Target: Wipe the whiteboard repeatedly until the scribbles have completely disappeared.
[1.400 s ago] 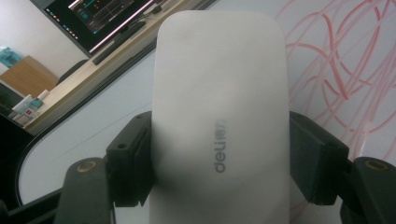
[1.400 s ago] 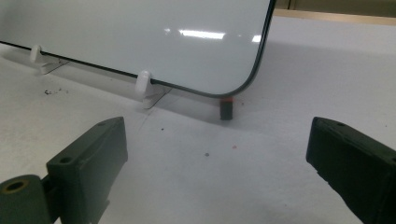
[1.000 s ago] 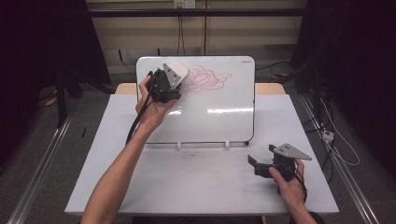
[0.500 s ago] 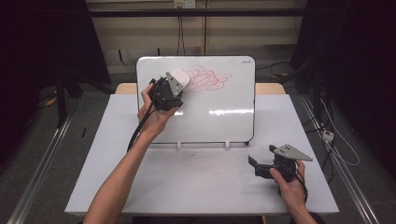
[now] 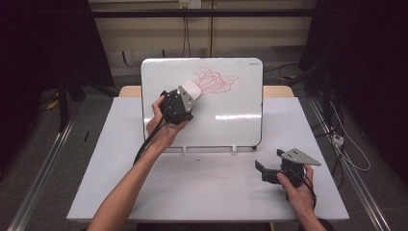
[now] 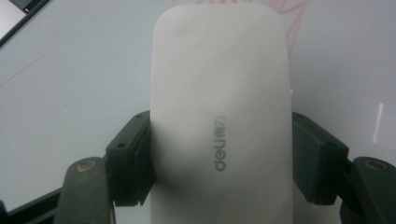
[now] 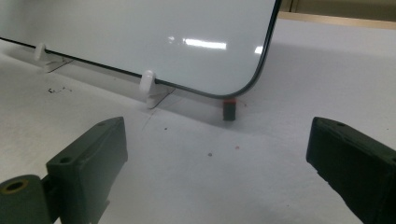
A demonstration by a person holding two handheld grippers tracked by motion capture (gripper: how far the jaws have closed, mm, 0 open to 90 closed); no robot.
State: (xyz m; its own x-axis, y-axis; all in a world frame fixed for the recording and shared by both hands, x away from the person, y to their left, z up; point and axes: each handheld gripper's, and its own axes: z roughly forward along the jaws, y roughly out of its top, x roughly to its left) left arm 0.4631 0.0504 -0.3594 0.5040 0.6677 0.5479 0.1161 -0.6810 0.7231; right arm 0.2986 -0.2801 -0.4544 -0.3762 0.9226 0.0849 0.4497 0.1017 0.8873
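A whiteboard point(image 5: 226, 120) leans upright at the back of the white table point(image 5: 207, 192), with a red scribble point(image 5: 216, 79) near its top. My left gripper point(image 5: 188, 92) is shut on a white eraser point(image 5: 191, 89), pressed to the board at the scribble's left edge. In the left gripper view the eraser point(image 6: 219, 116) sits between both pads point(image 6: 133, 163), and faint red lines point(image 6: 296, 14) show past its top right. My right gripper point(image 5: 263, 167) rests on the table at the front right, open and empty point(image 7: 217, 154).
White clips point(image 7: 148, 84) hold the board's lower edge point(image 7: 205, 93). A small black and red piece point(image 7: 229, 108) lies under the board's right corner. Dark specks point(image 7: 58, 90) dot the table in front. A cable point(image 5: 144, 144) trails from the left gripper.
My left gripper has slid the eraser down and to the right across the board, reaching the scribble's left edge. The right gripper has stayed in place.
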